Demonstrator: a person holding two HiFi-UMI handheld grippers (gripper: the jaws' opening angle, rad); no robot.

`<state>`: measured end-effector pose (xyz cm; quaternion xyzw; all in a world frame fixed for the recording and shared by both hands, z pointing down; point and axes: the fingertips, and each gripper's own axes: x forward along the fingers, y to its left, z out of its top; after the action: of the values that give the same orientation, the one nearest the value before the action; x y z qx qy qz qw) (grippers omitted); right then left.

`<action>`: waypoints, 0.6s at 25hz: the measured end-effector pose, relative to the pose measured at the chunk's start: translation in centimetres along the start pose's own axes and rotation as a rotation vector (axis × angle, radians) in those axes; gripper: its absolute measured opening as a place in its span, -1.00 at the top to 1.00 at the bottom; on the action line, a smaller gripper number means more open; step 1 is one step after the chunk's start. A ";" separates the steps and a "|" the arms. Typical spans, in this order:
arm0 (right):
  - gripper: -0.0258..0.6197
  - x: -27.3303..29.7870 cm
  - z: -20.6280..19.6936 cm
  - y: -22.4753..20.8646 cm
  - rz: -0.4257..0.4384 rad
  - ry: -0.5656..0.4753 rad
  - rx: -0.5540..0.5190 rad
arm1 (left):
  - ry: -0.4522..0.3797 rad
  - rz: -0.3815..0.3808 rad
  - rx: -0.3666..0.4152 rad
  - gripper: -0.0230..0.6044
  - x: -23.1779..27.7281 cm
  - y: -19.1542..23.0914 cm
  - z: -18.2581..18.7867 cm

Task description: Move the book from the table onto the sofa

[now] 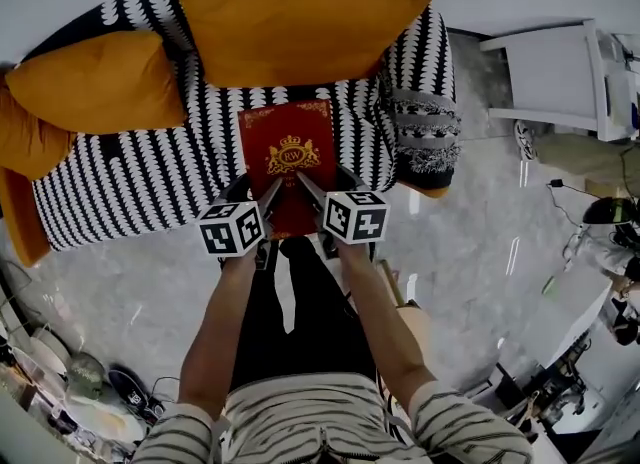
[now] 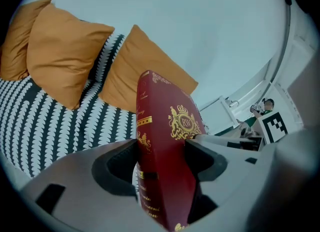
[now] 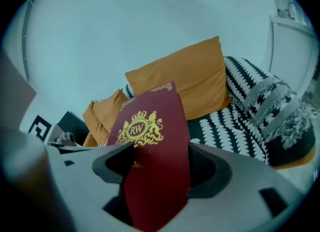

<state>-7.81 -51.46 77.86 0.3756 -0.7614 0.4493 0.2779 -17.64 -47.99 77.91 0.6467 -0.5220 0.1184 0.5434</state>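
One red book (image 1: 290, 147), two grippers, three orange cushions (image 1: 300, 27), one striped sofa (image 1: 130, 187). The book is over the sofa seat near its front edge, just ahead of the middle cushion. There is bare seat open to its left and the armrest (image 1: 425, 122) is near its right. The left gripper (image 1: 268, 197) and right gripper (image 1: 308, 190) both clench the book's near edge, which stands wedged between each pair of fingers (image 2: 112, 166), pads pressed on both covers
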 end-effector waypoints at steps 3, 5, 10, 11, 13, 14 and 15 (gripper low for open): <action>-0.15 1.5 -0.5 -0.8 0.001 0.013 -0.018 | 0.013 0.009 -0.007 -0.04 1.4 1.0 -0.5; -0.14 2.6 -1.0 -1.4 0.006 0.016 -0.027 | 0.018 0.017 -0.004 -0.04 2.4 1.8 -1.0; -0.14 5.6 -1.2 -3.6 0.017 0.021 -0.030 | 0.031 0.035 0.001 -0.04 5.6 3.5 -1.2; -0.14 6.2 -1.3 -3.8 0.019 0.024 -0.035 | 0.032 0.037 -0.003 -0.04 6.0 3.9 -1.2; -0.14 7.4 -1.5 -4.3 0.021 0.033 -0.045 | 0.033 0.035 -0.011 -0.04 7.0 4.8 -1.4; -0.14 8.0 -1.8 -4.8 0.020 0.042 -0.049 | 0.036 0.034 -0.015 -0.04 7.8 5.1 -1.8; -0.14 8.5 -2.1 -5.4 0.018 0.053 -0.051 | 0.043 0.036 -0.017 -0.04 8.5 5.4 -2.1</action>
<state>-8.00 -54.01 87.87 0.3495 -0.7683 0.4423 0.3034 -17.48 -50.15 87.99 0.6301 -0.5227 0.1375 0.5575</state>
